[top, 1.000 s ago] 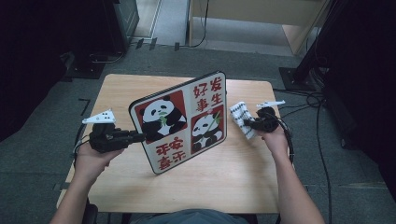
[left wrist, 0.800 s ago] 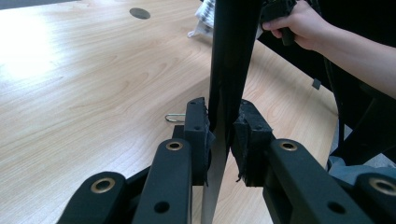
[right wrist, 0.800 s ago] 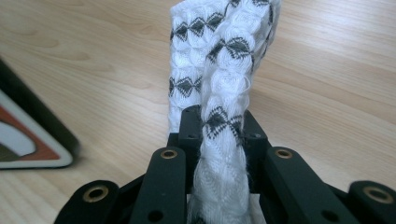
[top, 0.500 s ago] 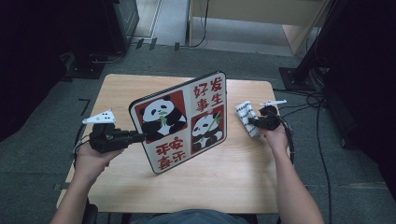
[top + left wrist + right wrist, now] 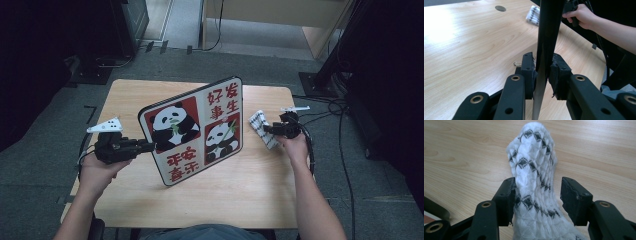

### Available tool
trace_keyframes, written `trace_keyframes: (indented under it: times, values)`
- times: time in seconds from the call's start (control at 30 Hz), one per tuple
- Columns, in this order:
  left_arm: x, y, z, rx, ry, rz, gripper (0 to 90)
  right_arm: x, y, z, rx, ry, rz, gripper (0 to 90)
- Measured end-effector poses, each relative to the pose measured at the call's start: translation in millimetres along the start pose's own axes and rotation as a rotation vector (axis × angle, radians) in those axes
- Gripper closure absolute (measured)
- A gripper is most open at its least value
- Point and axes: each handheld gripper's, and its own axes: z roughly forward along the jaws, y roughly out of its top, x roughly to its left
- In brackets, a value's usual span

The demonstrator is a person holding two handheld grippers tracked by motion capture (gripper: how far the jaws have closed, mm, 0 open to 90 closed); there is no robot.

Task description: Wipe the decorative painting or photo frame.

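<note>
A board (image 5: 192, 132) printed with pandas and red characters stands tilted on its lower edge over the wooden table (image 5: 225, 200). My left gripper (image 5: 150, 145) is shut on its left edge. In the left gripper view both pads press the board's thin dark edge (image 5: 549, 30) at my left gripper (image 5: 543, 72). A white cloth with black diamonds (image 5: 260, 122) lies on the table to the board's right. My right gripper (image 5: 267, 129) has just been opening. The cloth (image 5: 531, 170) lies between the spread jaws of my right gripper (image 5: 537, 195), brushing the left pad, with the right pad apart from it.
A small metal clip (image 5: 517, 63) lies on the table near the board's foot, and a round hole (image 5: 500, 8) sits in the tabletop farther off. Cables (image 5: 345, 150) trail over the floor at the right. Dark equipment stands behind the table.
The cloth has settled a little flatter on the table beside my right gripper. The left hand and the board have kept still.
</note>
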Motion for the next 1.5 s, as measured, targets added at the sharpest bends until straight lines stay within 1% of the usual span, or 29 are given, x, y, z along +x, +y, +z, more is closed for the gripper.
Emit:
trace_keyframes:
  times: [0.1, 0.17, 0.27, 0.33, 0.47, 0.53, 0.63, 0.8, 0.9, 0.93, 0.97, 1.1, 1.17, 1.27, 1.5]
  values:
    - [0.2, -0.5, 0.7, -0.001, 0.001, -0.002, 74.1, 1.1, 1.4, -4.4, -0.022, 0.004, 0.003, 46.1]
    - [0.7, -0.8, 1.1, 0.000, 0.002, -0.002, 73.4, 1.8, 2.0, -6.1, -0.030, 0.001, -0.007, 45.9]
    - [1.6, -1.4, 1.9, -0.001, 0.004, -0.007, 71.1, 3.4, 2.4, -8.1, -0.030, 0.004, -0.009, 45.6]
    - [2.5, -2.0, 2.5, 0.000, 0.002, -0.011, 69.4, 4.4, 2.6, -8.6, -0.033, 0.000, -0.023, 45.6]
    - [3.6, -3.0, 3.6, -0.003, 0.004, -0.014, 66.5, 7.5, 2.8, -10.2, -0.027, 0.007, -0.023, 45.7]
    - [4.0, -3.4, 4.2, -0.005, 0.007, -0.017, 65.1, 9.1, 2.9, -11.1, -0.021, 0.006, -0.034, 45.7]
    - [5.3, -4.4, 5.1, -0.011, 0.011, -0.024, 61.3, 11.3, 3.0, -12.3, -0.025, 0.008, -0.049, 45.7]
    - [7.9, -6.3, 6.3, -0.012, 0.032, -0.010, 55.3, 14.6, 3.3, -14.4, -0.028, 0.009, -0.051, 45.7]
    - [11.1, -8.0, 5.7, -0.017, 0.037, -0.014, 51.2, 15.9, 3.2, -14.5, -0.026, 0.009, -0.059, 45.7]
    - [12.4, -8.6, 5.2, -0.018, 0.036, -0.021, 50.2, 16.1, 3.3, -14.3, -0.026, 0.010, -0.062, 45.6]
    - [13.7, -9.1, 5.1, -0.019, 0.037, -0.027, 50.0, 16.4, 3.4, -14.1, -0.027, 0.010, -0.063, 45.6]
    - [16.1, -10.5, 6.4, -0.012, 0.057, -0.027, 48.0, 17.7, 3.6, -14.1, -0.028, 0.011, -0.069, 45.6]
    - [17.7, -11.7, 7.3, -0.015, 0.059, -0.039, 47.1, 19.1, 3.5, -14.5, -0.022, 0.009, -0.070, 45.6]
    - [19.1, -12.7, 8.7, -0.007, 0.071, -0.039, 46.8, 21.3, 3.6, -15.0, -0.018, 0.005, -0.081, 45.6]
    - [24.4, -13.7, 12.3, -0.005, 0.074, -0.047, 44.5, 24.9, 1.7, -16.3, -0.009, 0.006, -0.098, 45.6]
